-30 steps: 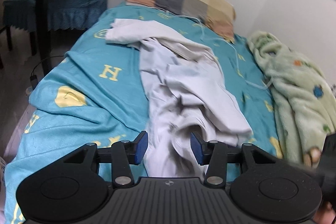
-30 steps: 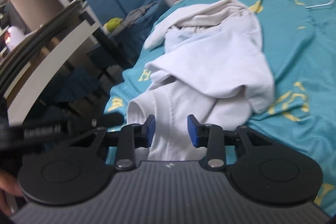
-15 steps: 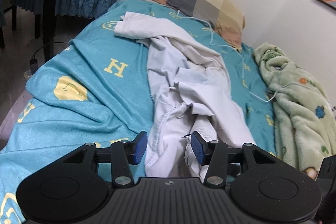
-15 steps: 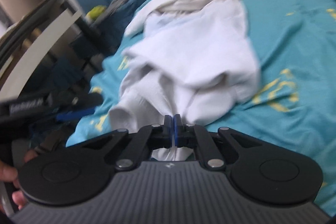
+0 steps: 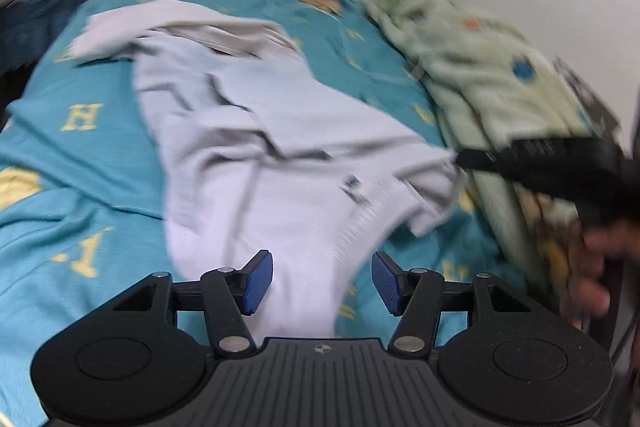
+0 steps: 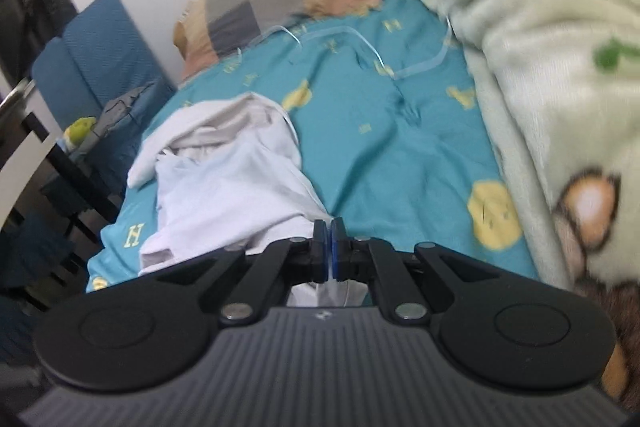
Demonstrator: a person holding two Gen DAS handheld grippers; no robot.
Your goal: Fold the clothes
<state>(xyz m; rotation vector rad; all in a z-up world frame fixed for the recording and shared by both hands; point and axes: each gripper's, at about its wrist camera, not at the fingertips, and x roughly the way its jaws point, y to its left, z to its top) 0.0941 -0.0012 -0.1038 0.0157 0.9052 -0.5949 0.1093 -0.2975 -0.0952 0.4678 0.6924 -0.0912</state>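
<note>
Spreading step: right claw [image 6: 330, 251] pinches the rumpled white shirt [image 5: 280, 163] at frame centre; left claw [image 5: 322, 281], spread over the hem, needs a matching grip.

Crumpled white garment [image 5: 256, 155] sprawled lengthwise along the teal bedsheet [image 5: 80, 155], one edge stretched rightward, unfolded.

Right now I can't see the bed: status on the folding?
Right hand-held gripper shut on white garment, lifting an edge. Left hand-held gripper open over it. Green blanket alongside, not blocking.
</note>
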